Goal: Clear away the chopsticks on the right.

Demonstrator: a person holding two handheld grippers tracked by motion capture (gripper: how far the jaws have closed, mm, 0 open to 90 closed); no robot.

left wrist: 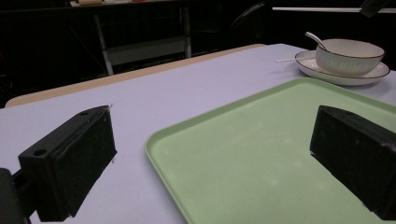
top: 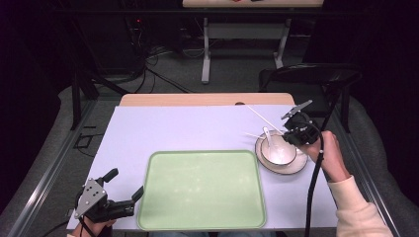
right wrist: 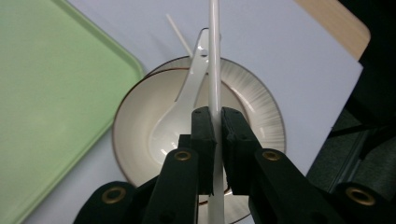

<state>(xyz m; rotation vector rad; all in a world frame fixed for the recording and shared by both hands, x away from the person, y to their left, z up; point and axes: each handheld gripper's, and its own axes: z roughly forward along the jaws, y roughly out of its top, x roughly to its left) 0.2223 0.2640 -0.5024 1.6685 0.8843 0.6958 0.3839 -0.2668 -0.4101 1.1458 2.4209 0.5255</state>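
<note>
Right gripper (right wrist: 215, 123): jaws clamped on white chopstick (right wrist: 214, 56), raised above bowl (right wrist: 140, 116) holding spoon (right wrist: 187, 100), bowl on plate (right wrist: 261, 107). Left gripper (left wrist: 210, 154): jaws wide apart, empty, at green tray (left wrist: 261, 149) near corner. Second chopstick (top: 254, 134) on table (top: 188, 128).

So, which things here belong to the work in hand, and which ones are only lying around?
In the job:
- right gripper, shut on a white chopstick
- second chopstick on the table
- bowl with spoon, on a plate
- green tray, nothing on it

Just there:
- left gripper, open at the tray's corner
- black chair
- far table
</note>
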